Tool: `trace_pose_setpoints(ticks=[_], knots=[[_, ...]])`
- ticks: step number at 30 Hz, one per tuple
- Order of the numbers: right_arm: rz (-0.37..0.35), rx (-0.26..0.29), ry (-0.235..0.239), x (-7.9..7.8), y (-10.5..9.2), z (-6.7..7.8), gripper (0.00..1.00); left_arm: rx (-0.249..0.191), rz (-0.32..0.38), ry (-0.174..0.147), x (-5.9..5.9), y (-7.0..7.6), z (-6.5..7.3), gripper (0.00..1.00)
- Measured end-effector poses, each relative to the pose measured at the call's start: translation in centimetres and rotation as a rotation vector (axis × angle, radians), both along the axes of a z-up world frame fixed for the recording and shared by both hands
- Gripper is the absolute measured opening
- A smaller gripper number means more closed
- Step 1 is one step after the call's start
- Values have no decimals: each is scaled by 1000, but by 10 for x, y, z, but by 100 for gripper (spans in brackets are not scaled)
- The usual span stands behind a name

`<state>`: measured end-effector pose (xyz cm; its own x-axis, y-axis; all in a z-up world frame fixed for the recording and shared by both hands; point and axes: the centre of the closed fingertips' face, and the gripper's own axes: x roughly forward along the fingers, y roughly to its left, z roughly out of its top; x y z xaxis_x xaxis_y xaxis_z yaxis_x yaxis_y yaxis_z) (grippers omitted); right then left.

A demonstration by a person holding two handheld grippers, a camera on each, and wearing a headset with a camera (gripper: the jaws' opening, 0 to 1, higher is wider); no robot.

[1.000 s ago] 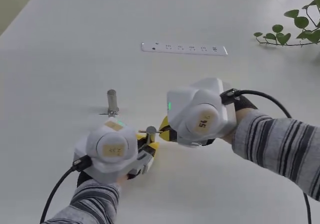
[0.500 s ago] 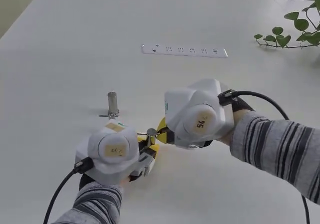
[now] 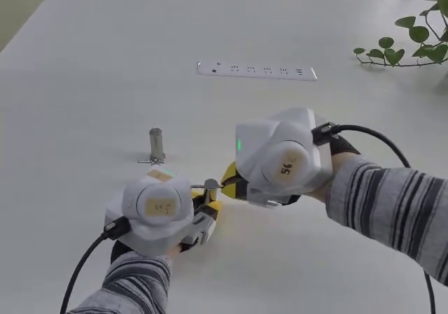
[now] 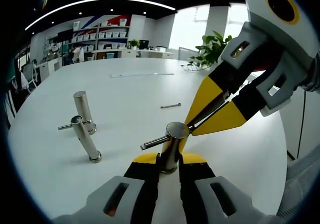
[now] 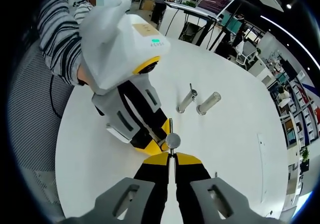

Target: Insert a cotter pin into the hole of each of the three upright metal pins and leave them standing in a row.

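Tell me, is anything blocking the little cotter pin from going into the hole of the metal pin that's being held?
Nothing visible blocks it. The right gripper holds the cotter pin at the head of the metal pin, which is clamped upright in the left gripper. The cotter pin's end pokes out the far side.

The head view looked down from above and behind the left gripper [image 3: 208, 208] and right gripper [image 3: 226, 181] onto the white table [image 3: 105, 62]. It stood far enough back to take in the power strip [image 3: 257, 70] and the plant [image 3: 413, 41] at the far side. The left gripper view sat low over the tabletop, facing along its jaws toward that plant, very near the upright metal pin [image 4: 171, 149]. The right gripper view faced the left gripper from higher up, tilted downward, with a striped sleeve [image 5: 60, 29] at its edge. Both gripper views shared that pin, the cotter pin [image 4: 152, 143] and the two other pins [image 4: 82, 109].
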<state>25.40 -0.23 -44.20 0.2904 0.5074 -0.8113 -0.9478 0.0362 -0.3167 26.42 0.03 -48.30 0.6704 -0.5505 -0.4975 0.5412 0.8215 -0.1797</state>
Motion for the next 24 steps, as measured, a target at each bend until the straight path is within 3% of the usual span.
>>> trace_pose_setpoints(ticks=[10, 13, 20, 24], knots=[[2, -2, 5, -1, 2, 1, 0, 3, 0, -3, 0, 0, 0, 11], [-1, 2, 6, -1, 2, 1, 0, -17, 10, 7, 0, 0, 0, 12], [-14, 11, 15, -1, 3, 1, 0, 6, 3, 5, -1, 0, 0, 12], [-34, 18, 36, -3, 3, 0, 1, 19, 1, 2, -2, 3, -1, 20]])
